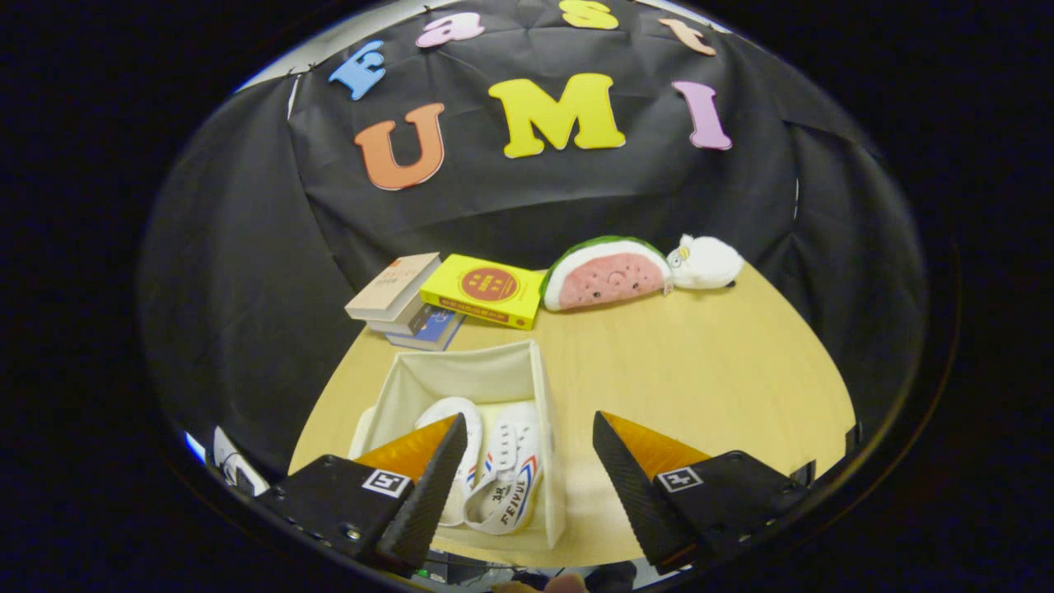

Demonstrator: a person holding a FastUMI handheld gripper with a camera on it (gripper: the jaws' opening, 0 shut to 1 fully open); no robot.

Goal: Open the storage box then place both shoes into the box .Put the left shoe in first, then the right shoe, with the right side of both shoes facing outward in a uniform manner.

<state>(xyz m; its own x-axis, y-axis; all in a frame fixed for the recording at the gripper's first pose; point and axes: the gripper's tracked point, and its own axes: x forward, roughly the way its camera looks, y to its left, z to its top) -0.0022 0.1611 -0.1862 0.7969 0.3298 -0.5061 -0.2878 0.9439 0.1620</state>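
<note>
Hand-held gripper point(527, 461), lower centre of frame, fingers spread wide w/ nothing between them. Storage box point(494, 375), white fabric, sits open on the tabletop point(700, 371), lower centre-left, just ahead of the left finger. Both shoes are inside: one white sneaker point(512, 473) w/ red-blue stripes in plain sight, second sneaker point(461, 420) beside it, partly hidden behind the left finger. Which is L or R, and which side faces out, can't tell from here.

Judgement: placing step looks done or nearly so; task at its tail end. Next move prob. calls for backing off w/o snagging the box wall, or a nudge if the shoes aren't lined up.

Beyond the box, upper centre: stack of books point(412, 309), yellow book point(484, 290), watermelon plush point(608, 276), white plush toy point(706, 262).
</note>
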